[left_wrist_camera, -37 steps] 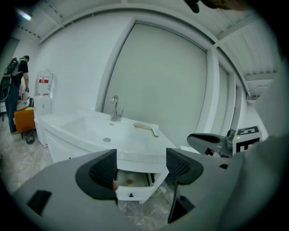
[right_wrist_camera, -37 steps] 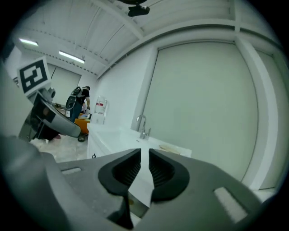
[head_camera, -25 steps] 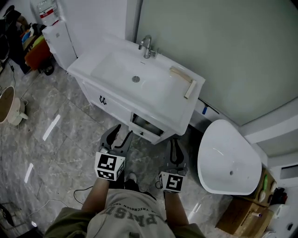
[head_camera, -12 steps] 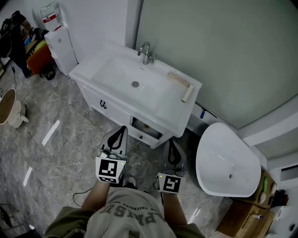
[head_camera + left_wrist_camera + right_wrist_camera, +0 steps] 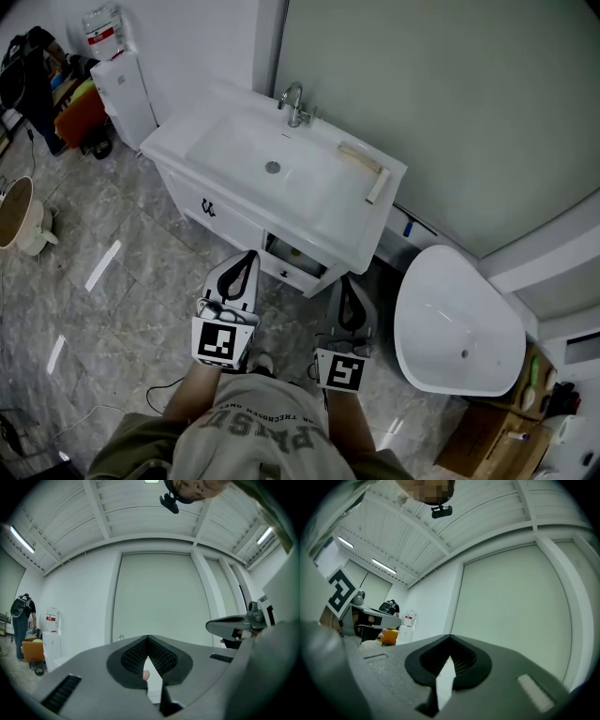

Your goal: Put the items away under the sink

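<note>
A white sink cabinet stands ahead of me with a basin and a chrome faucet. On its right counter lie a wooden block and a pale stick. Below the counter a dark opening shows in the cabinet front. My left gripper is shut and holds nothing, just short of that opening. My right gripper is shut and holds nothing too, a little to the right. Both gripper views look level at the pale green wall.
A white oval basin lies on the floor at the right, with a cardboard box beyond it. A water dispenser stands at the left of the cabinet. A beige bucket and a cable are on the marble floor.
Both grippers' jaws stood apart a second ago and are shut now. Both hands have risen a little in front of the cabinet.
</note>
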Motion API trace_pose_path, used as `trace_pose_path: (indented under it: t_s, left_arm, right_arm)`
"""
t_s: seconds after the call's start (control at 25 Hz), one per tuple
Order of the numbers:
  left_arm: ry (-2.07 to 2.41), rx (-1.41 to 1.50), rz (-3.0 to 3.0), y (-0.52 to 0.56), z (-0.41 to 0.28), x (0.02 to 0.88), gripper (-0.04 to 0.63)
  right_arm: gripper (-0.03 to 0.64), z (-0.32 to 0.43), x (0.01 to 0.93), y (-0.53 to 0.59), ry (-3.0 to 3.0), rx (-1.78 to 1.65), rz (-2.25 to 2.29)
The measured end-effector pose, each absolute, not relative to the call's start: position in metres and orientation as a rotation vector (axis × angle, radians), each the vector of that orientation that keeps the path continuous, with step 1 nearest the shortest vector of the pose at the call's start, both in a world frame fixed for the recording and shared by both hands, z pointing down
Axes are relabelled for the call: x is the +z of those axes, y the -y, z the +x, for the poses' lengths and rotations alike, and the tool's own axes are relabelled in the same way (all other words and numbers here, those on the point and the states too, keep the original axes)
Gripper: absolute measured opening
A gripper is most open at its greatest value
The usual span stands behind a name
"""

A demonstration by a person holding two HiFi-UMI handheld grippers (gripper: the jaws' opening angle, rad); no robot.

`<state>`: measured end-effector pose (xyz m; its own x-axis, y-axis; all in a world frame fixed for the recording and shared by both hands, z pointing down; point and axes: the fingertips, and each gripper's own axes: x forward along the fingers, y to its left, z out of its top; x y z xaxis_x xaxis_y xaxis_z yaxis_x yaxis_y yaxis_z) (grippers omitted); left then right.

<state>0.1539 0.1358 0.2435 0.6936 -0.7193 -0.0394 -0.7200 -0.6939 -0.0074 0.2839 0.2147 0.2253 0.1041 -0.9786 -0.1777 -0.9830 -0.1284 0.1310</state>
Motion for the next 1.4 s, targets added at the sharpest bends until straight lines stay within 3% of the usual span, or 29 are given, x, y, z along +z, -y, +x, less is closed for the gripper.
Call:
trace_pose_path:
  t_s: [1.4]
  left_arm:
    - [-1.177, 0.182, -2.877, -0.137, 0.155, 0.226, 0.009]
  right_arm:
    - [-0.002, 0.276, 0.206, -0.213, -2.003, 0.366, -2.351]
